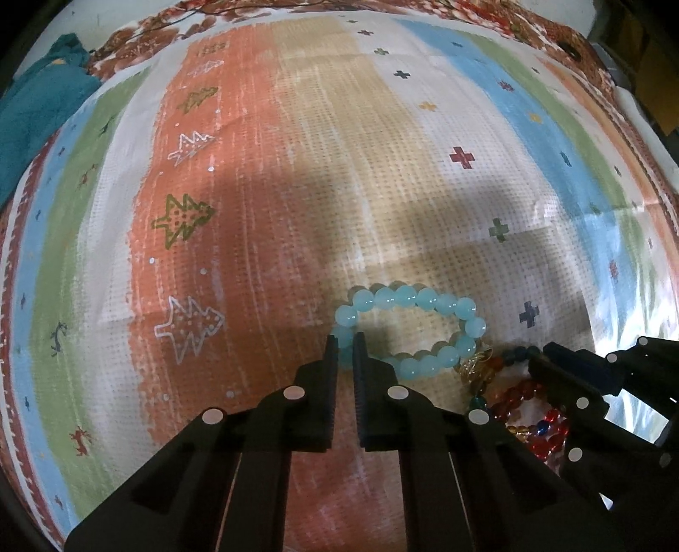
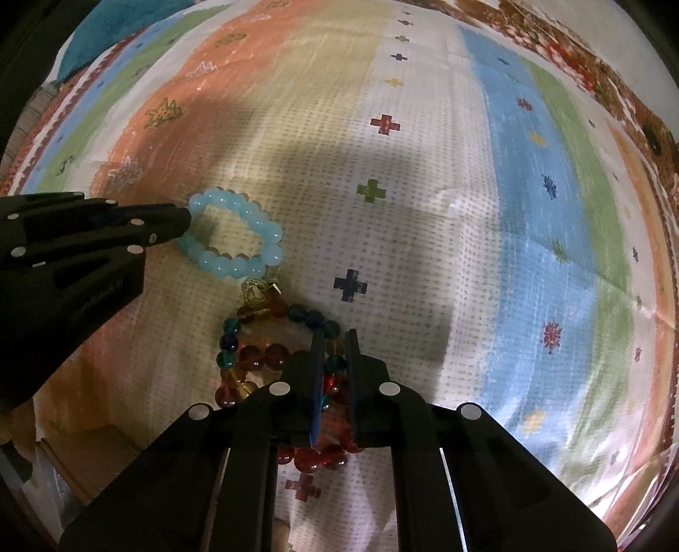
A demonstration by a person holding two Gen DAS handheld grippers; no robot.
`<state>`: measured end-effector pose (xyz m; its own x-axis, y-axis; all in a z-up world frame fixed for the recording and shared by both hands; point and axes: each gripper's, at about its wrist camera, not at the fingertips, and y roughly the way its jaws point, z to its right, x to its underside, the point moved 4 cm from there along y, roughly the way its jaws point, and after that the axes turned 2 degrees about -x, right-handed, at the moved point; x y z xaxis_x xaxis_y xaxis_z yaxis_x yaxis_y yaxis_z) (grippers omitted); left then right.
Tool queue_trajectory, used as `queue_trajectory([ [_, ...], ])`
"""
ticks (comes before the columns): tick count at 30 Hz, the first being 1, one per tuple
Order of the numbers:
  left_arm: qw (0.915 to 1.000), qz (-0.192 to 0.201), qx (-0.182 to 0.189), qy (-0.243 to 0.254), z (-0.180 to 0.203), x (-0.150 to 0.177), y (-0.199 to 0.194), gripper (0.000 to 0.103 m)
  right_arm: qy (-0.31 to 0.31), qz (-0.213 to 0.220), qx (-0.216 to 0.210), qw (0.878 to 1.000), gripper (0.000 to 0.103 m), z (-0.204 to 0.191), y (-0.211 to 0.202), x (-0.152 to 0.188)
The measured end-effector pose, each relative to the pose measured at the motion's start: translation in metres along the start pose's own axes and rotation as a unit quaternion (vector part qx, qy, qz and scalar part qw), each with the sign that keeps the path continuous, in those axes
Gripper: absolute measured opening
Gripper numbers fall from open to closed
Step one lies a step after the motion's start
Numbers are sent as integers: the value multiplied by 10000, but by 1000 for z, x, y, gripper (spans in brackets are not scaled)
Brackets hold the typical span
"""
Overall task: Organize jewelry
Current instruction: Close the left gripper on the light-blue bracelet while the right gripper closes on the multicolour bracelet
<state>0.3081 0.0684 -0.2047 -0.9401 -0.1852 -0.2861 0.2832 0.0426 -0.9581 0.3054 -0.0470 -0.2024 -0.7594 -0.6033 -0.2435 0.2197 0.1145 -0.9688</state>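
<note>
Both grippers point steeply down at the striped cloth (image 1: 322, 170). The left gripper (image 1: 344, 348) is clenched on the pale blue bead bracelet (image 1: 407, 327). To its right, the right gripper (image 2: 333, 339) pinches the multicoloured bead bracelet (image 2: 254, 365).

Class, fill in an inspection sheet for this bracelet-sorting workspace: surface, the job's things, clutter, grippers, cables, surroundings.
Surface: striped patterned cloth, creased, partly in shadow.
Job's things: light blue bead bracelet lies flat; multicoloured bead bracelet and red bead strand lie bunched beside it, with a gold charm between them and the blue one.
Clutter: teal fabric at the cloth's far left edge.
Grippers: left gripper shut on the light blue bead bracelet; right gripper shut on the multicoloured bead bracelet.
Cables: nothing seen.
Surroundings: floral brown border beyond the cloth; the rest is too dark to tell.
</note>
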Motion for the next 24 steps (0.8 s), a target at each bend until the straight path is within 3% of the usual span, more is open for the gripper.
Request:
queue_trajectory([
  [4, 10000, 12, 66, -65, -3, -1, -2, 0, 43, 16, -69, 10000, 10, 1, -1, 0],
  [13, 9996, -64, 63, -283, -21, 2, -6, 0, 66, 100, -100, 9999, 10, 8, -9, 0],
  [19, 9994, 137, -42, -317, -26, -4, -12, 9, 58, 126, -111, 9998, 10, 4, -12, -2],
  [22, 9993, 80, 136, -328, -20, -6, -8, 16, 45, 113, -101, 9999, 10, 5, -15, 0],
  [24, 9998, 64, 49, -201, -17, -7, -3, 17, 35, 101, -88, 9999, 10, 5, -16, 2],
])
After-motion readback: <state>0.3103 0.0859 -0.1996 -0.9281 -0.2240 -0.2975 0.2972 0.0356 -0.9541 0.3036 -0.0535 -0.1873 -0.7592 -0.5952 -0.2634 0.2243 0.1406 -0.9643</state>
